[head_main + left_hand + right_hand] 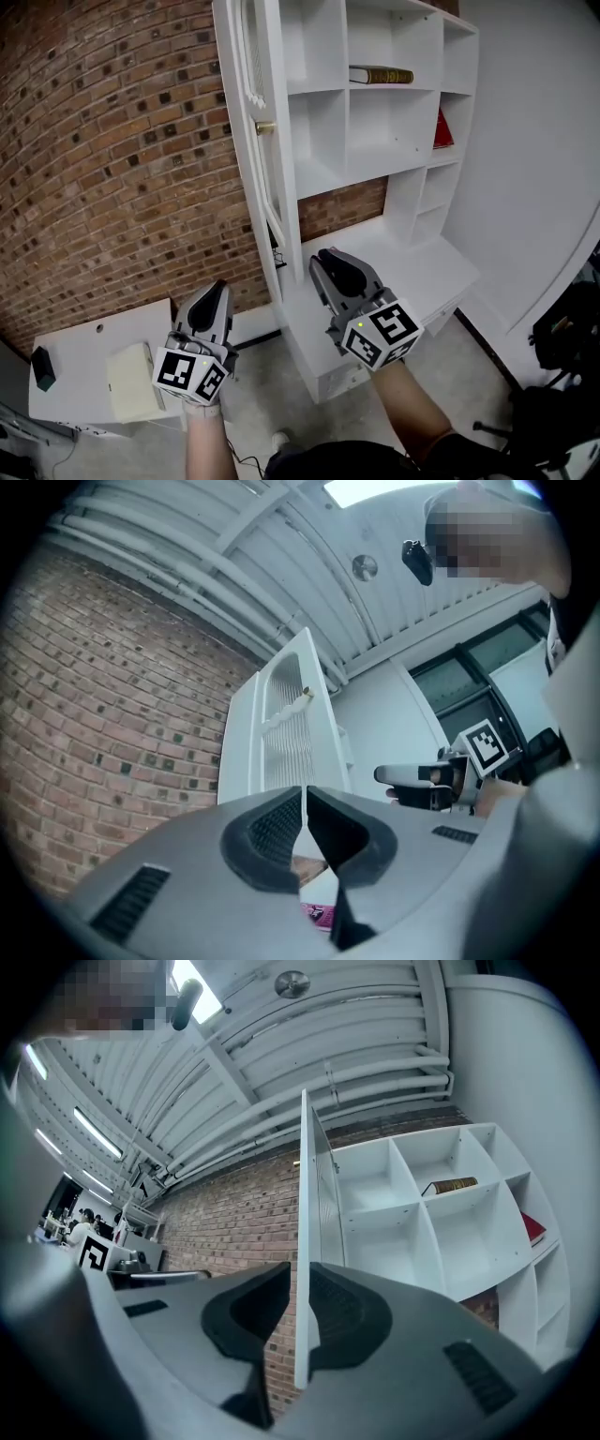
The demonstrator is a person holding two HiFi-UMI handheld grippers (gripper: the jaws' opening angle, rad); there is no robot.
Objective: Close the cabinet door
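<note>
Cabinet door (pixel 272 187) hung open, edge-on beside the shelves (pixel 375 155)
Left hand-held gripper (pixel 217 289) pressed together, empty; right hand-held gripper (pixel 324 257) slightly spread, door edge showing in its gap, apparently untouched; best to push steadily near the free edge.

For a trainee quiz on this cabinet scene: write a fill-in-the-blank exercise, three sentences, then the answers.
1. The cabinet door stands ____.
2. The wall behind it is built of ____.
3. The left claw has its jaws ____, with nothing between them.
Missing words: open; brick; shut.
</note>
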